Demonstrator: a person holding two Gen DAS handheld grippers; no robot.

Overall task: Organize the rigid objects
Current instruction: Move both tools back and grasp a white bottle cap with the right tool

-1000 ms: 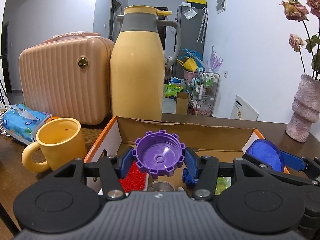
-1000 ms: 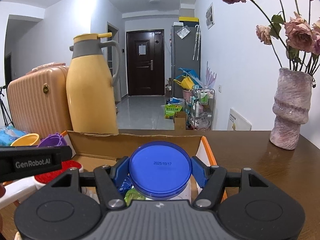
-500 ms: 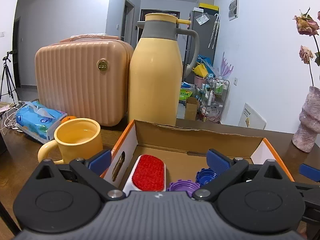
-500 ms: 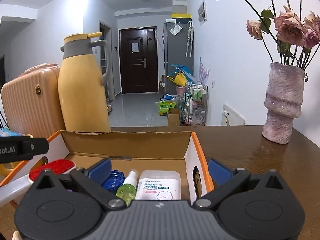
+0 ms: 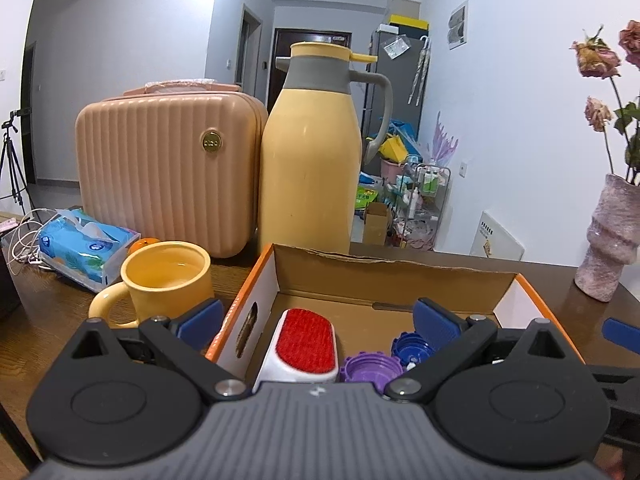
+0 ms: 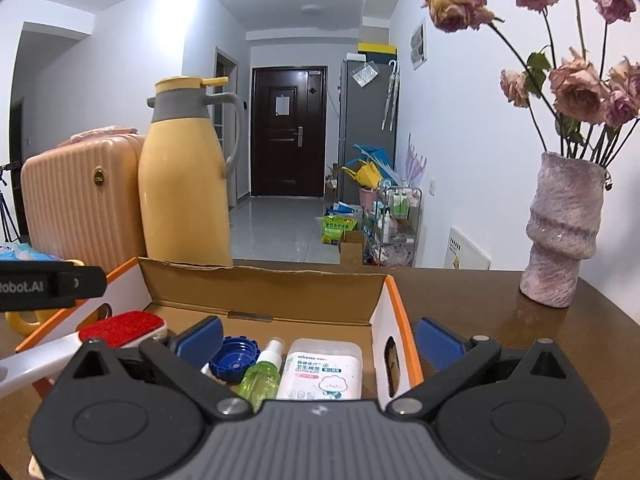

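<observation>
An open cardboard box (image 5: 394,276) with orange edges stands on the brown table. Inside lie a red-topped white brush (image 5: 306,340), a purple notched cap (image 5: 370,368) and a blue notched cap (image 5: 408,346). My left gripper (image 5: 318,320) hangs open above the box's near left part, nothing between its blue pads. The right wrist view shows the box (image 6: 260,288) holding the blue cap (image 6: 234,356), a green spray bottle (image 6: 262,374), a white wipes pack (image 6: 322,368) and the brush (image 6: 124,326). My right gripper (image 6: 320,338) is open and empty over the box's right side.
Left of the box stand a yellow mug (image 5: 168,280), a tissue pack (image 5: 86,250), a peach suitcase (image 5: 168,168) and a tall yellow thermos jug (image 5: 312,164). A pink vase (image 6: 562,228) of dried roses stands at the right on the table (image 6: 480,304).
Both grippers opened wide. The purple cap left the left gripper and a blue lid left the right one; the caps now lie in the box. Both hands drew back slightly.
</observation>
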